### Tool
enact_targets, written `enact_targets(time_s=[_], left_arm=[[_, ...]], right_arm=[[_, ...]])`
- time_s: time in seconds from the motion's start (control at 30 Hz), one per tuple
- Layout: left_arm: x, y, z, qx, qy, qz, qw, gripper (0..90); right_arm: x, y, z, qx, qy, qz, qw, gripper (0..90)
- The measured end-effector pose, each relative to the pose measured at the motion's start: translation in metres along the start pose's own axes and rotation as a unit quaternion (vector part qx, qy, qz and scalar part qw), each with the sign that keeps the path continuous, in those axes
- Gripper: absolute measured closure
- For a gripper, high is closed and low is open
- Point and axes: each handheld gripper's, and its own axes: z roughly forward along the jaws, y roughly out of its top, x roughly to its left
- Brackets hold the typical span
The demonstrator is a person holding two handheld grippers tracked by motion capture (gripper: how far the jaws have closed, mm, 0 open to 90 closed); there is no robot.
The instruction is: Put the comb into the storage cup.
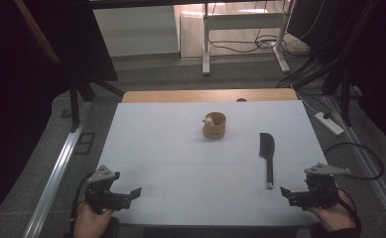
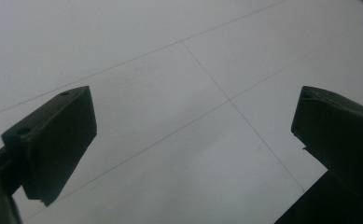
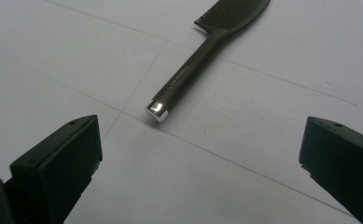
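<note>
A black comb (image 1: 267, 154) lies on the white table (image 1: 180, 163), right of centre, its silver-tipped handle toward the front edge. A small wooden cup (image 1: 214, 125) with a pale little object at its rim stands near the table's middle. My right gripper (image 1: 286, 193) rests open at the front right corner, just right of and in front of the comb's handle end. In the right gripper view the comb (image 3: 202, 51) runs away between the wide-apart jaws, untouched. At the front left my left gripper (image 1: 133, 194) stands open over bare table (image 2: 179, 93), nothing between its jaws.
A wooden strip (image 1: 210, 95) edges the table's far side. Beyond it are a desk frame (image 1: 240, 39) and floor cables. A power strip (image 1: 329, 123) lies on the floor at the right. A metal rail (image 1: 56, 173) runs along the left.
</note>
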Motion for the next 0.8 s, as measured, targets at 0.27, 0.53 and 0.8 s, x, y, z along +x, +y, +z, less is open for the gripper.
enact_targets(time_s=[0.27, 0.53, 0.8], left_arm=[[0.003, -0.0008, -0.0009, -0.004, -0.009, -0.011, 0.9999, 1.2], [0.0028, -0.0007, -0.0006, -0.004, -0.017, -0.008, 0.9998, 1.7], [0.0046, -0.0012, -0.0015, -0.006, -0.022, -0.013, 0.9997, 1.6]], right_arm=[[0.0017, 0.0007, 0.0013, 0.007, 0.002, -0.009, 0.9999, 0.0], [0.0029, 0.001, 0.0023, 0.011, 0.009, -0.018, 0.9997, 0.0], [0.003, 0.0015, 0.0025, 0.012, 0.017, -0.02, 0.9996, 0.0]])
